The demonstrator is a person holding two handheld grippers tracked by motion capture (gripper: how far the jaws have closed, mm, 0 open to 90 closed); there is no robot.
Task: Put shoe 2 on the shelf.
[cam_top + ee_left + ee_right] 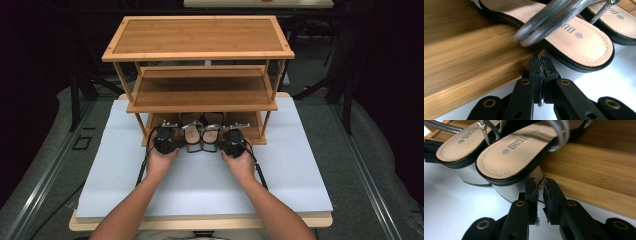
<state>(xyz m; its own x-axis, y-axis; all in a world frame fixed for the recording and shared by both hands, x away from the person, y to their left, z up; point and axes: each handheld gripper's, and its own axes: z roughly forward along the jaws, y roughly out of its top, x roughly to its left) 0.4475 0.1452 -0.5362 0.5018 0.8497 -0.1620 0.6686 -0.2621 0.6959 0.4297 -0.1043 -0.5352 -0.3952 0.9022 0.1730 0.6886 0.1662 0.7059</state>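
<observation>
Insoles of both sandals carry printed lettering: "DUSTO", cut off by a strap, reads clearly on the right sandal (509, 157) in the right gripper view, with a small round emblem beside it; the left sandal (579, 40) shows only "DU" and the same emblem in the left gripper view. Insoles tan with stitched edge, soles black, block heels silver, straps grey metallic. The pair sits side by side at the front edge of the bottom shelf of a three-tier bamboo rack (200, 37), heels overhanging toward the person. Rack stands on a white pad (200, 185) covering the tabletop, toward the far edge. Left tool (541, 67): jaws pressed together, nothing between them, tips at the shelf's front edge just beside the left sandal's heel. Right tool (539, 185): jaws nearly together, a narrow gap, nothing held, tips just at the right sandal's silver heel. Room dark; grey floor covering and black stand legs around the tabletop.
</observation>
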